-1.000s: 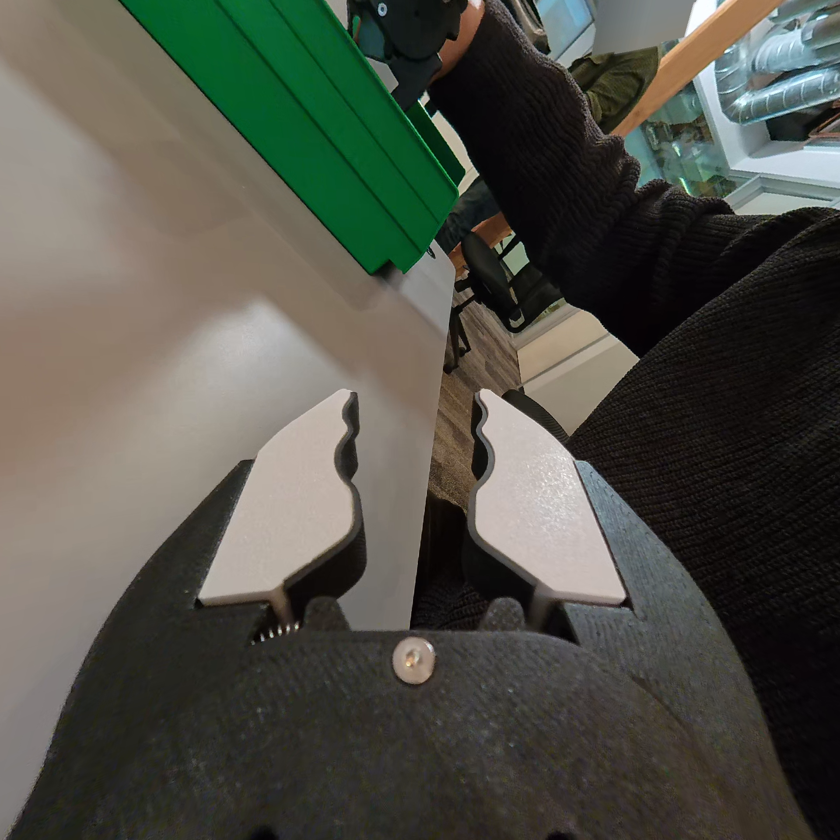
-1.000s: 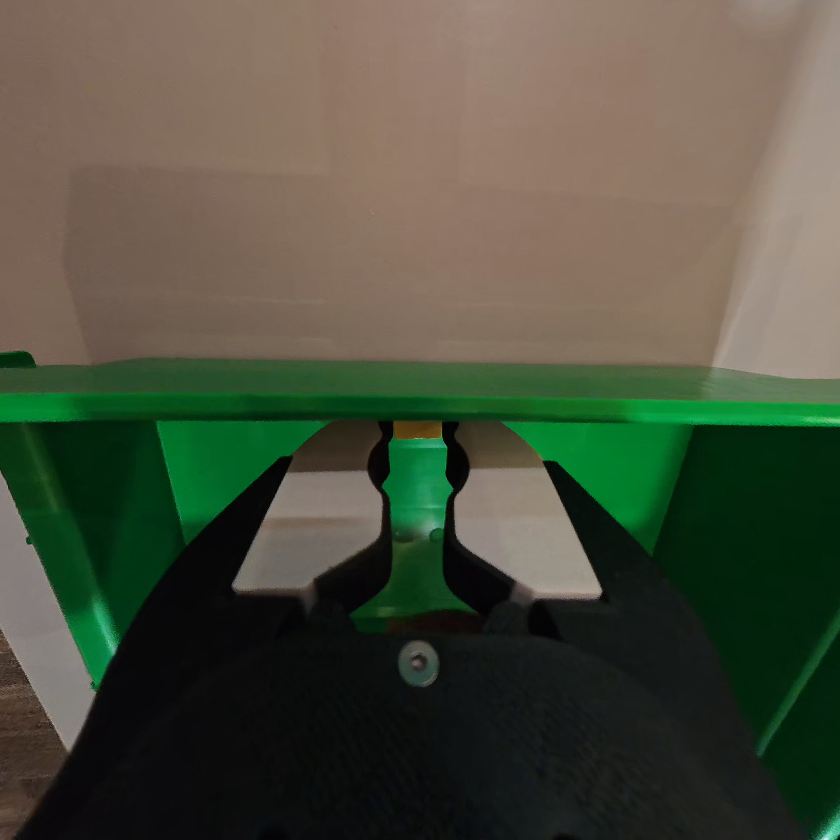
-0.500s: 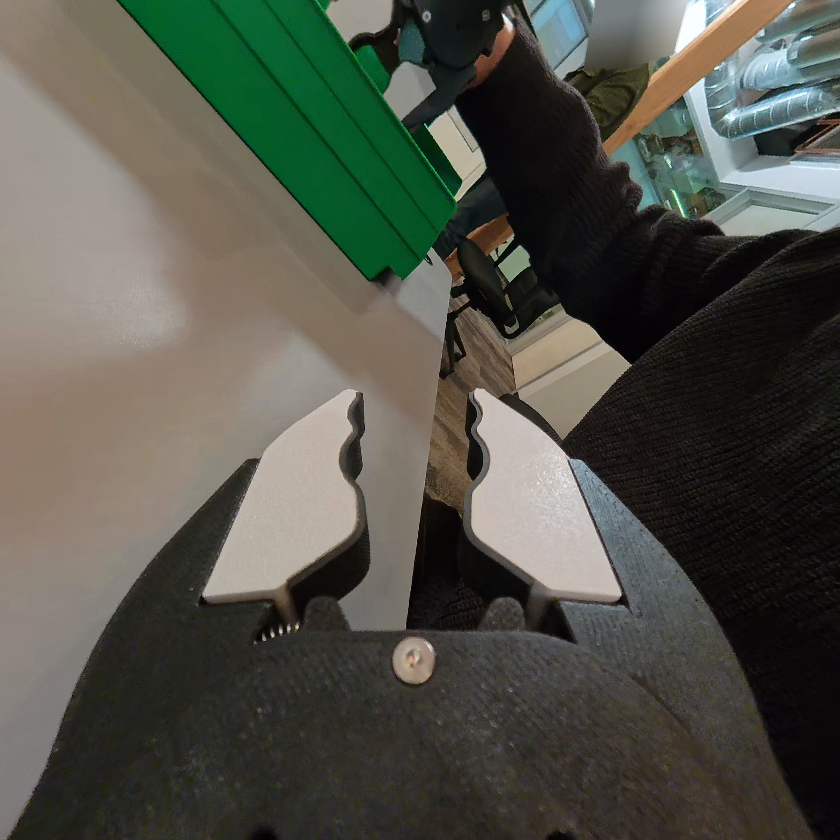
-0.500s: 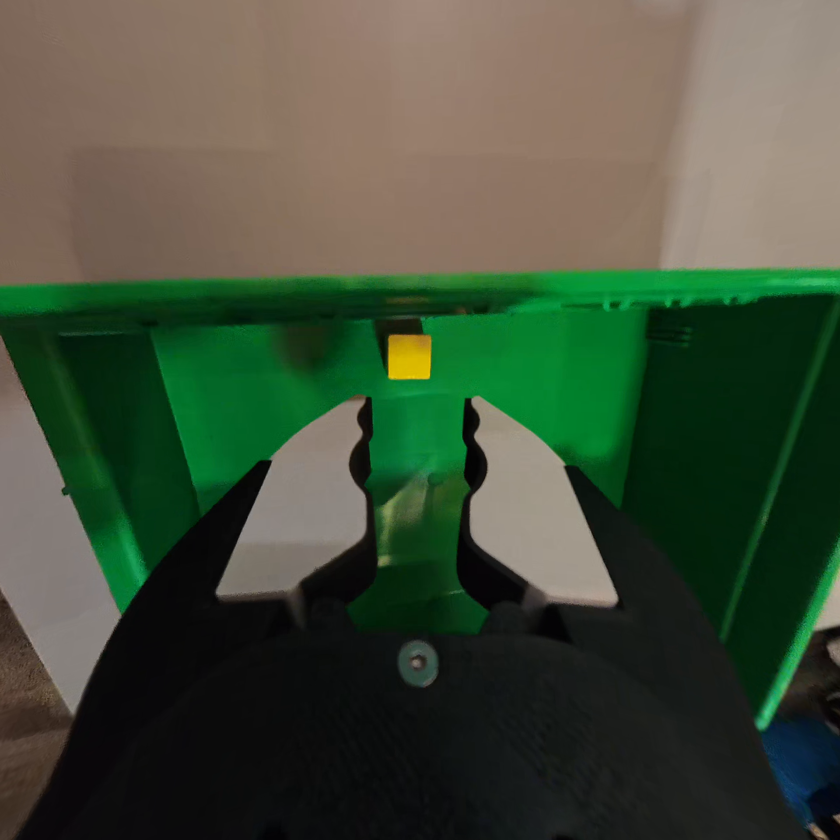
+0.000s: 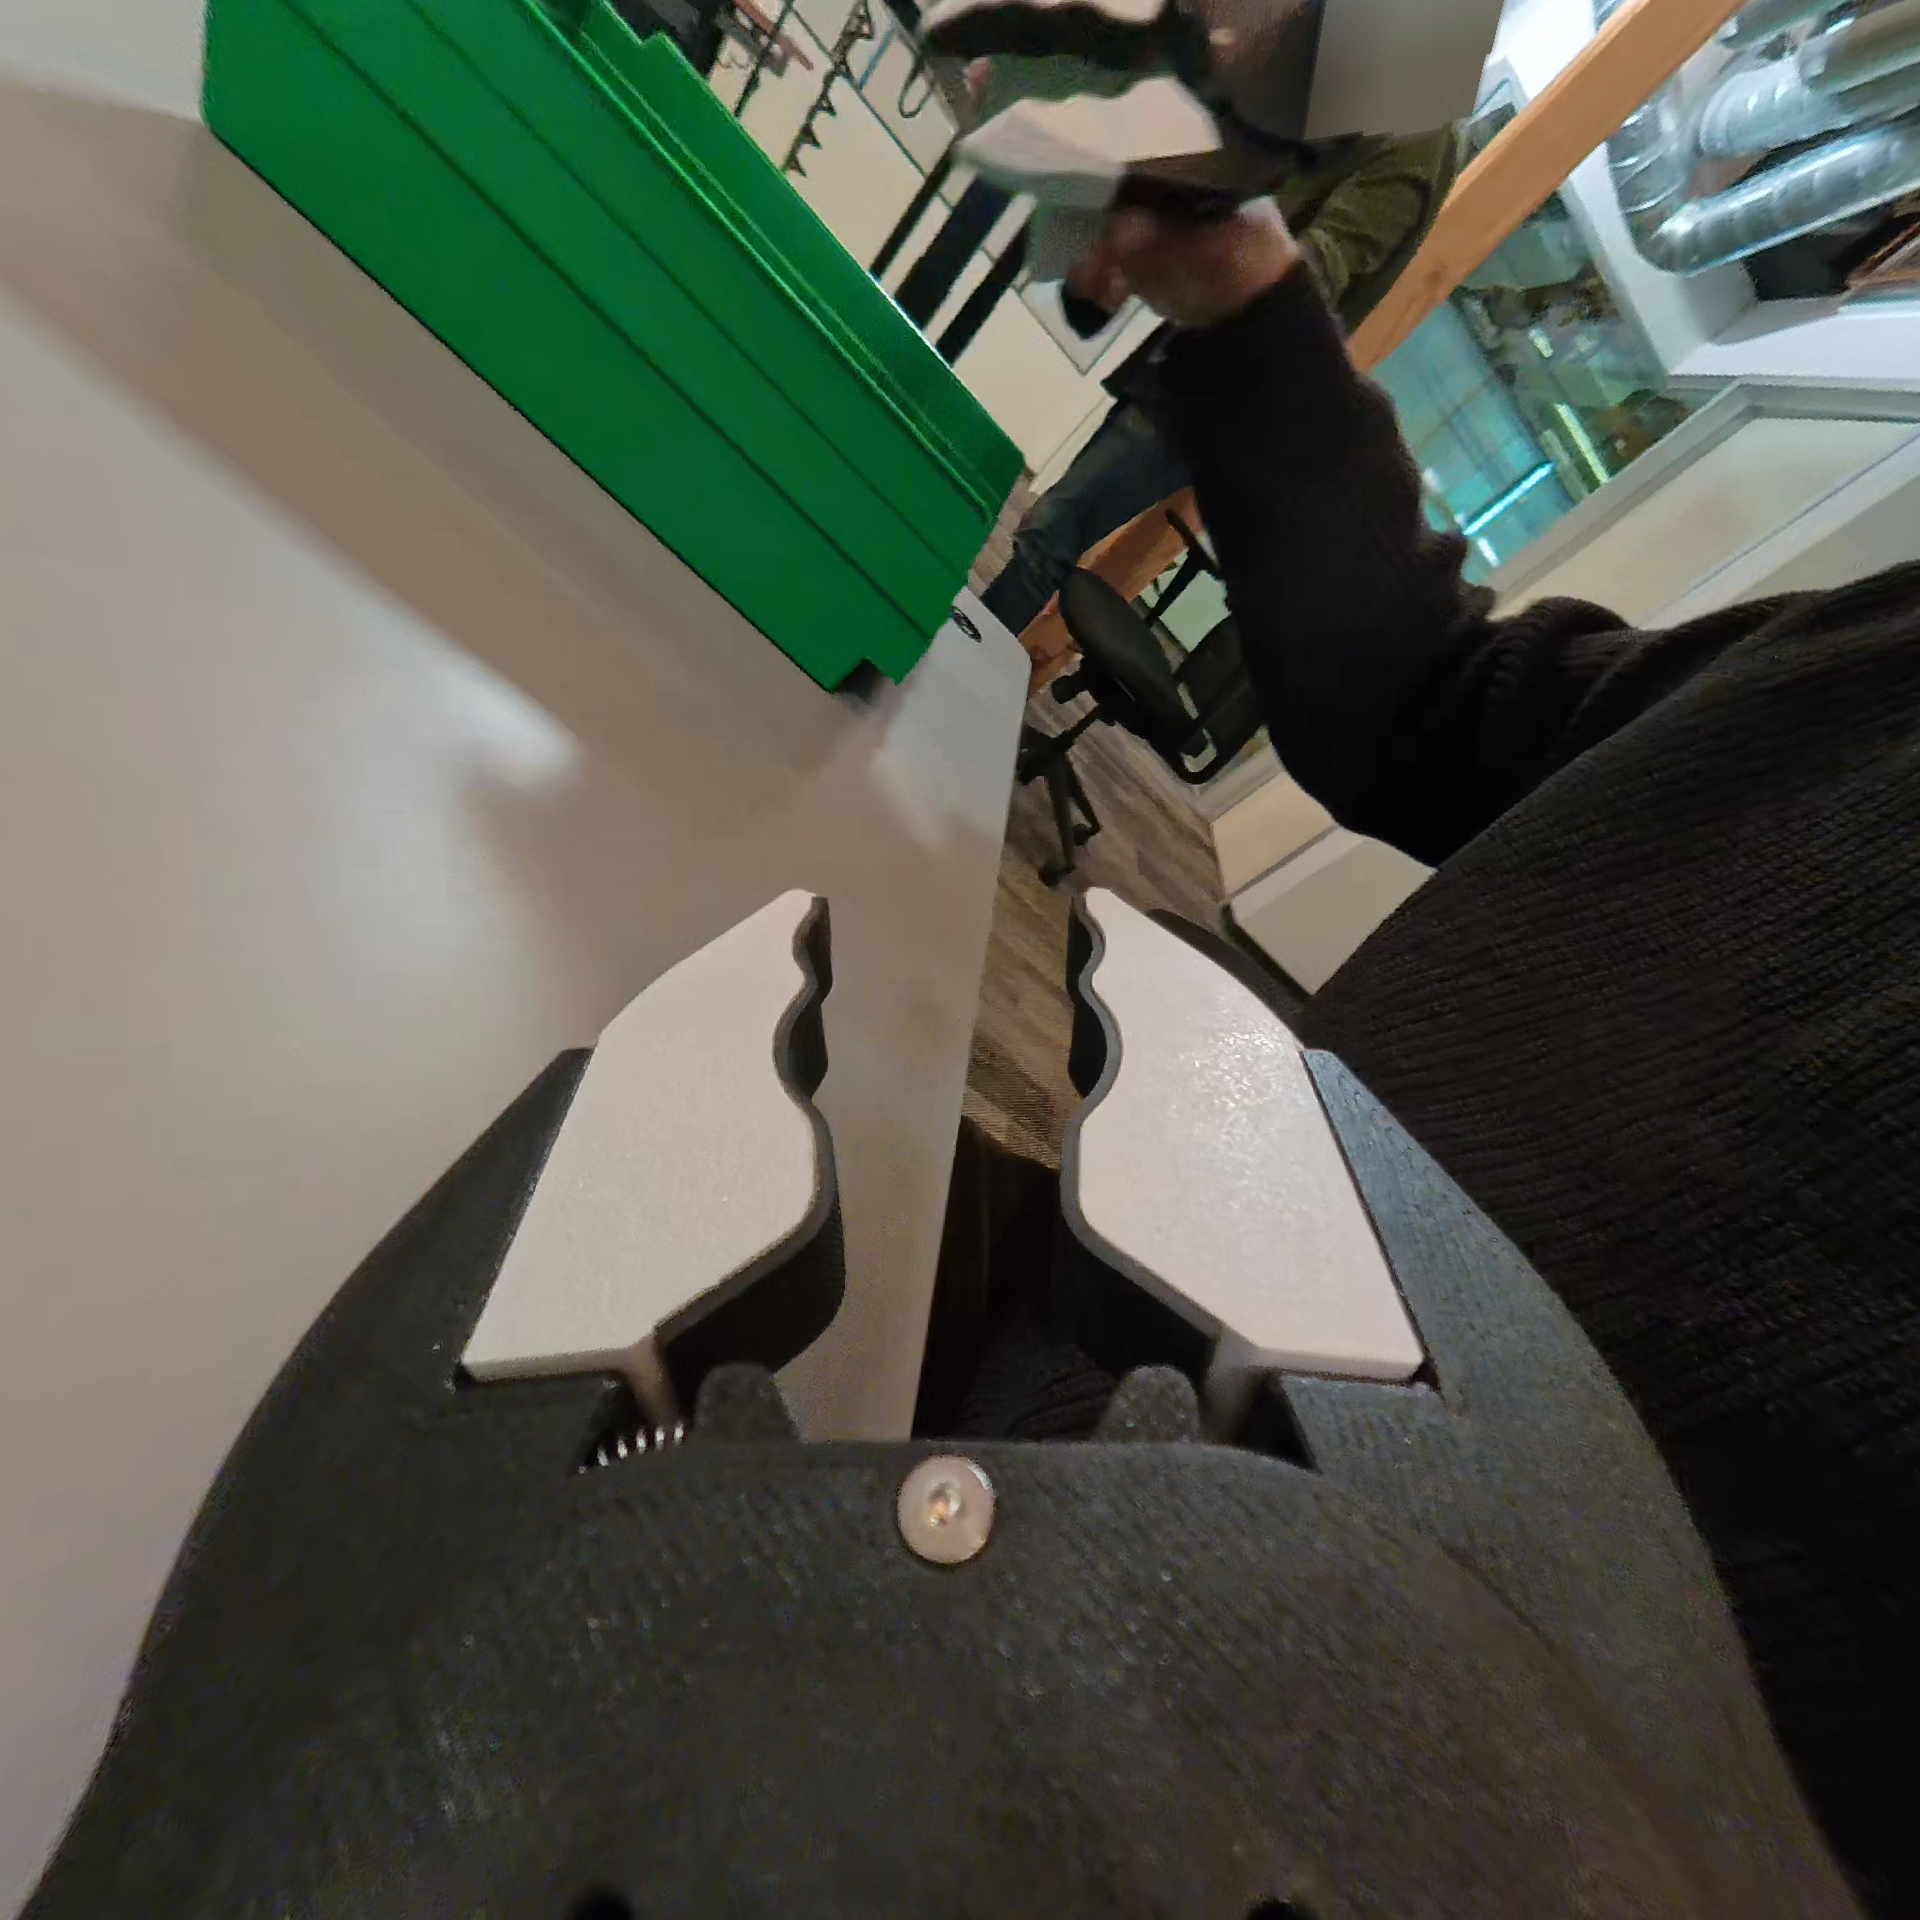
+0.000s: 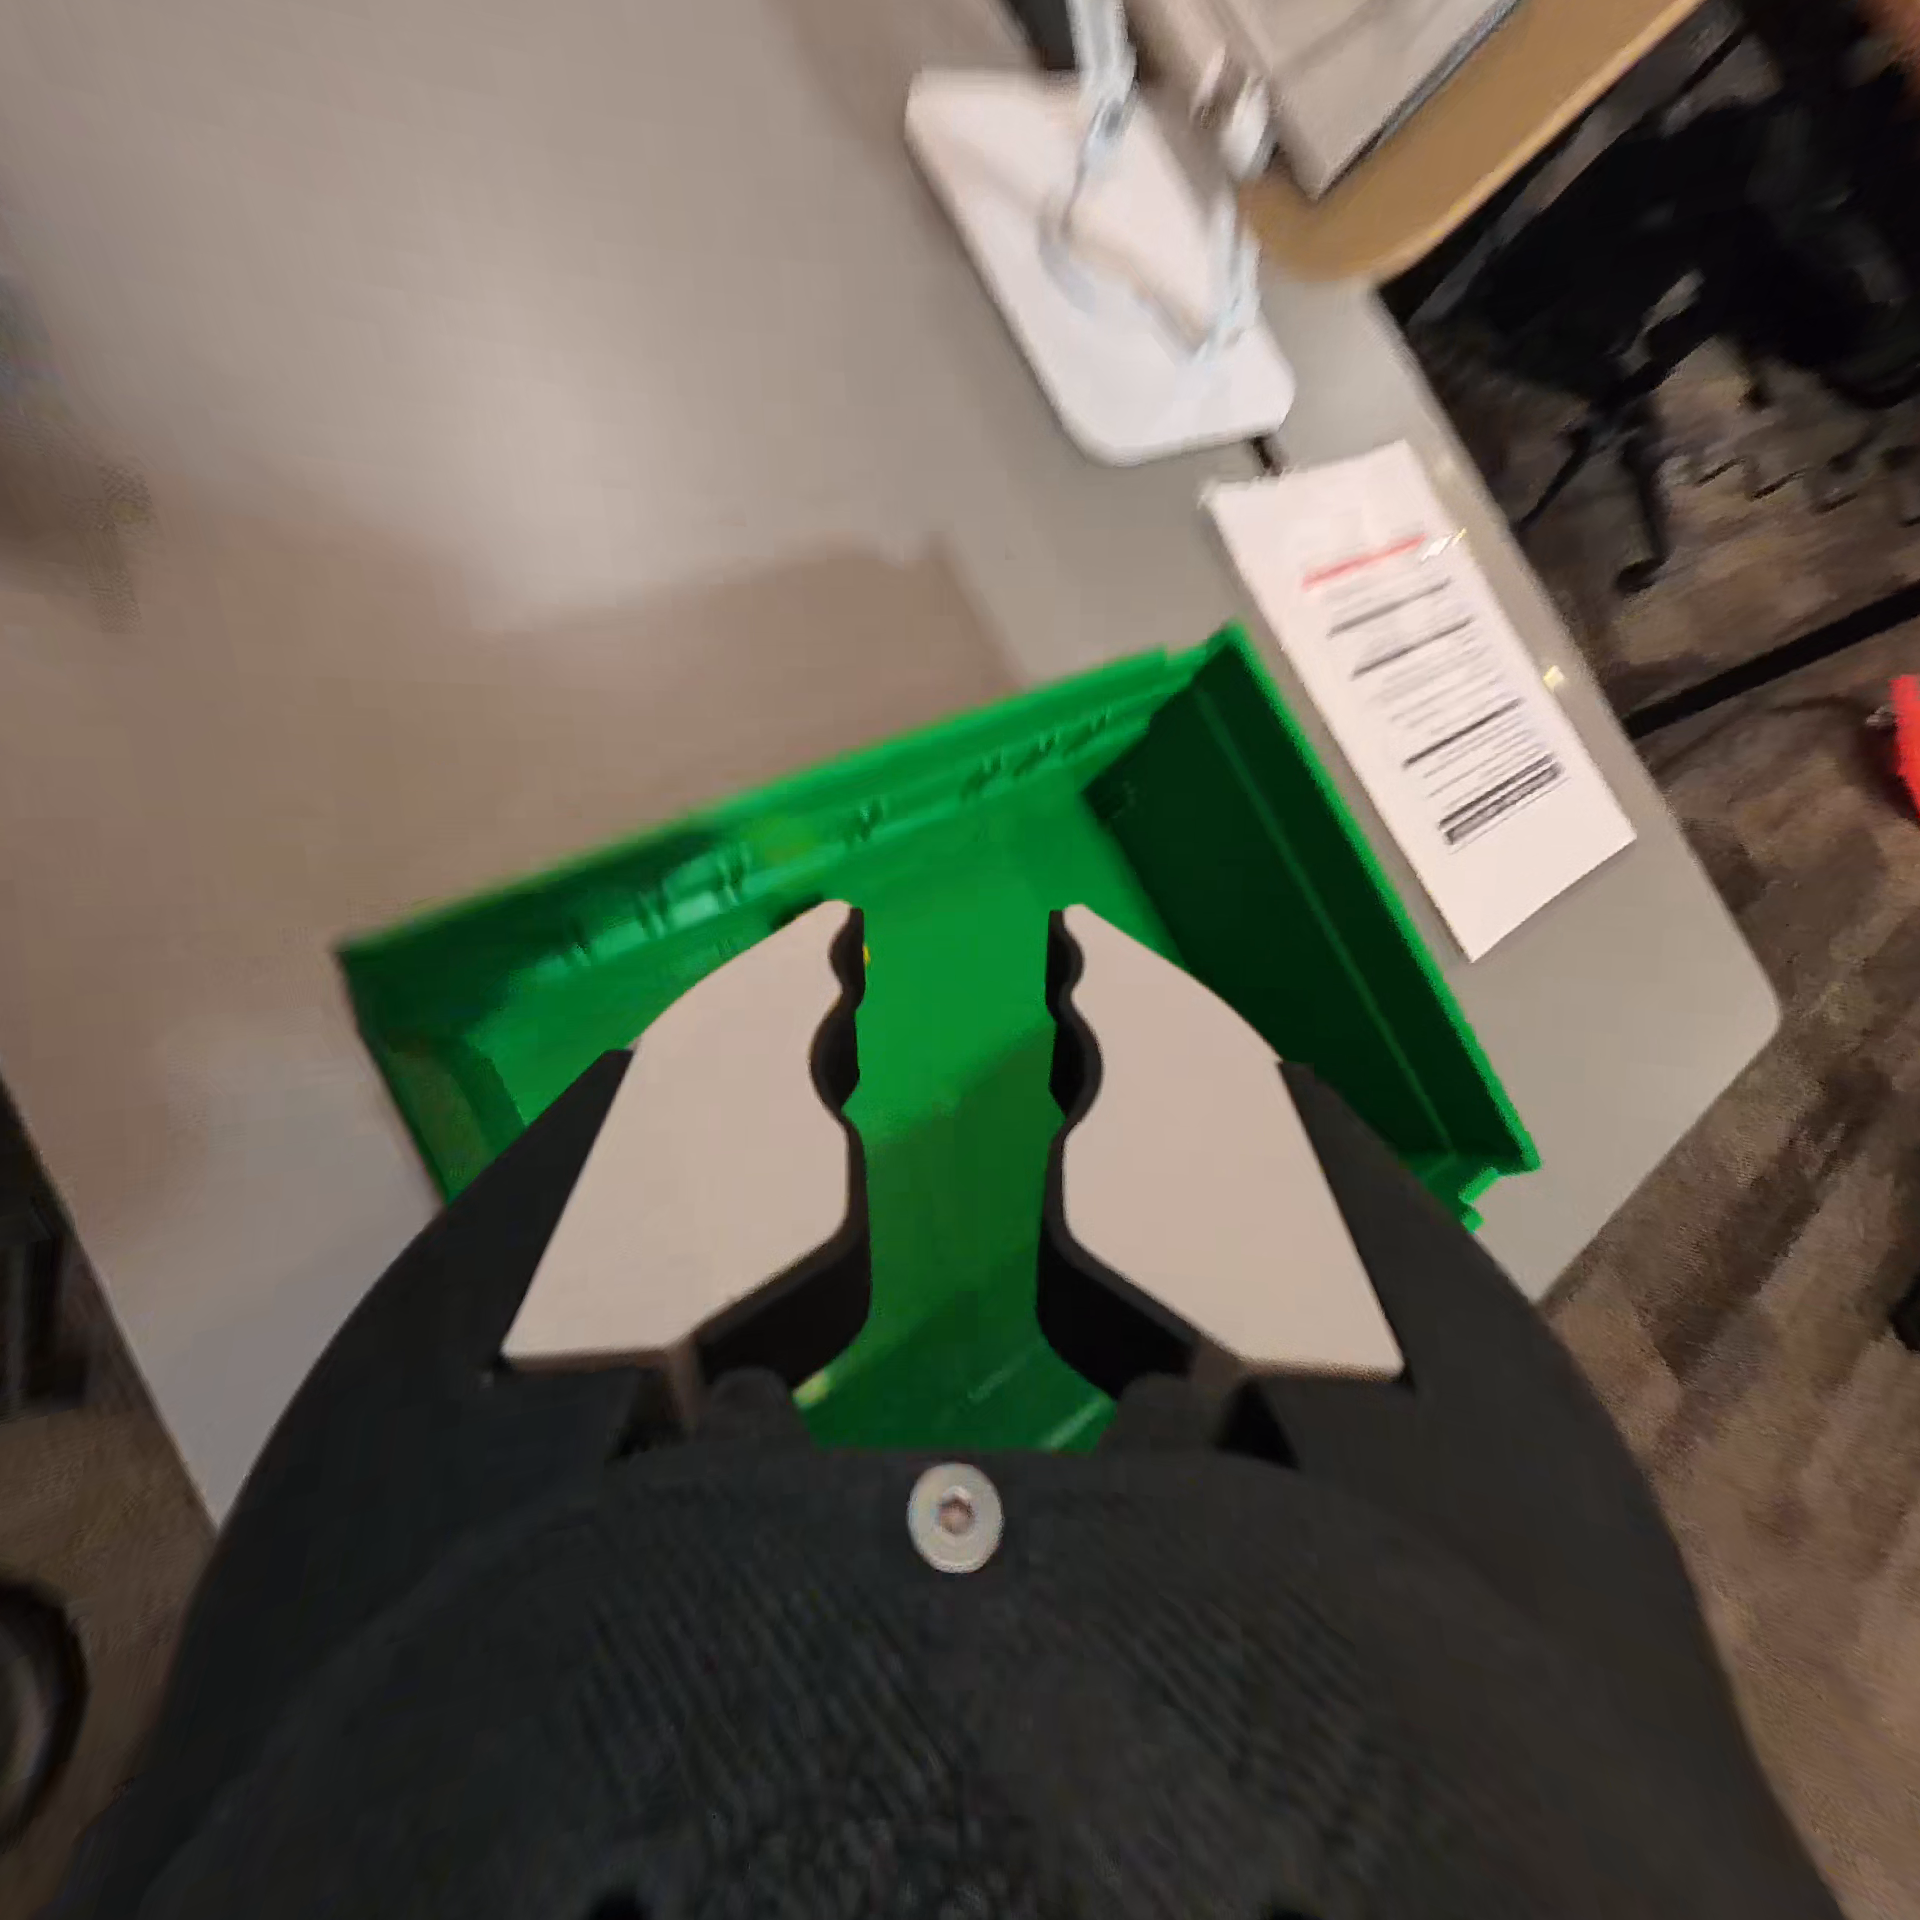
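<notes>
A green plastic bin (image 6: 1299, 904) lies on the grey table (image 6: 520, 364). My right gripper (image 6: 954, 920) hangs open and empty above the bin, looking down into it. A sliver of a yellow block (image 6: 864, 954) shows inside the bin beside my left fingertip; the rest is hidden. My left gripper (image 5: 951, 914) is open and empty, low at the table's front edge (image 5: 966, 935), one finger over the tabletop and one past it. From there the green bin (image 5: 623, 312) stands farther along the table, and the right gripper (image 5: 1081, 94) shows blurred high above it.
A white flat stand base (image 6: 1101, 260) with a metal rod sits on the table beyond the bin. A printed paper sheet (image 6: 1423, 686) lies to the bin's right near the table edge. A black-sleeved arm (image 5: 1320, 499) and office chair (image 5: 1122, 665) are beside the table.
My right gripper let go of the yellow block inside the bin, opened wider, then rose up and back above the bin. My left gripper has hardly moved.
</notes>
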Demonstrator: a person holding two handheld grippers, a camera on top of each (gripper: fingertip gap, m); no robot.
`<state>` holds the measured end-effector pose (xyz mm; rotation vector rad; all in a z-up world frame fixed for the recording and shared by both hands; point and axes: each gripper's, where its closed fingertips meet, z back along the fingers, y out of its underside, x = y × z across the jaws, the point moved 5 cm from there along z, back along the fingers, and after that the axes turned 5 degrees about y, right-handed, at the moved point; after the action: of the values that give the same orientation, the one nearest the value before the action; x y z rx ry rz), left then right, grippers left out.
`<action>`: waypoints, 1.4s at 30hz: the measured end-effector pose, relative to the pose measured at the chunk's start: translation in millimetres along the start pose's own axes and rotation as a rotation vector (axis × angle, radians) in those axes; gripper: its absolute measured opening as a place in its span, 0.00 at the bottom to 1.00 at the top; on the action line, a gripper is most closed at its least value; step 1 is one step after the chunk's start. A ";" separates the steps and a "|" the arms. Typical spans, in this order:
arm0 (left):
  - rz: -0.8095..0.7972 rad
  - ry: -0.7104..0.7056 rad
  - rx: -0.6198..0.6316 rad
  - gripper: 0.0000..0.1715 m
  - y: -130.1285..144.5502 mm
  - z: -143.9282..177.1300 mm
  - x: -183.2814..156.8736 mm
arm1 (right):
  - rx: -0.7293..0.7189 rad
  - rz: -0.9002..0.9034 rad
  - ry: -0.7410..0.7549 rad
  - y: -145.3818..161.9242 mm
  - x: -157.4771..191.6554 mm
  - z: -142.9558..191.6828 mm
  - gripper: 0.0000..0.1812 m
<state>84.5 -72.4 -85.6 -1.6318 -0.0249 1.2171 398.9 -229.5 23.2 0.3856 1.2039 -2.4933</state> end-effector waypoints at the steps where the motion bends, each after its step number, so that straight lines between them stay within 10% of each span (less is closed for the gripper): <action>1: -0.016 -0.018 0.001 0.26 -2.0 2.3 0.4 | -0.064 -0.040 0.024 -14.0 5.9 10.0 0.19; 6: -0.075 -0.200 -0.009 0.27 -21.4 14.6 14.1 | -0.523 -0.400 0.038 -95.0 60.5 39.6 0.20; 11: -0.152 -0.215 -0.234 0.31 -71.0 36.0 -2.2 | -0.791 -0.948 -0.152 -129.4 119.1 -4.2 0.26; 17: -0.256 -0.285 -0.351 0.33 -111.0 104.0 -30.7 | -0.748 -1.203 -0.382 -147.8 201.0 -84.8 0.35; 22: -0.225 -0.355 -0.573 0.32 -145.7 219.8 -46.7 | -0.499 -0.897 -0.508 -153.8 272.0 -129.5 0.36; 28: -0.140 -0.659 -0.635 0.26 -115.3 357.8 -17.2 | -0.412 -0.871 -0.666 -158.1 297.8 -146.2 0.35; 34: -0.250 -0.704 -0.317 0.26 -83.2 380.1 -1.9 | -0.400 -0.884 -0.712 -159.3 302.1 -151.7 0.34; 42: -0.422 -0.923 0.517 0.29 -89.5 377.4 56.6 | -0.362 -0.829 -0.703 -160.9 308.3 -158.0 0.34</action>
<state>-107.8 265.1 -33.1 -0.4924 -0.5553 1.3870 67.7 -68.6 -78.4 -1.2025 1.6166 -2.5025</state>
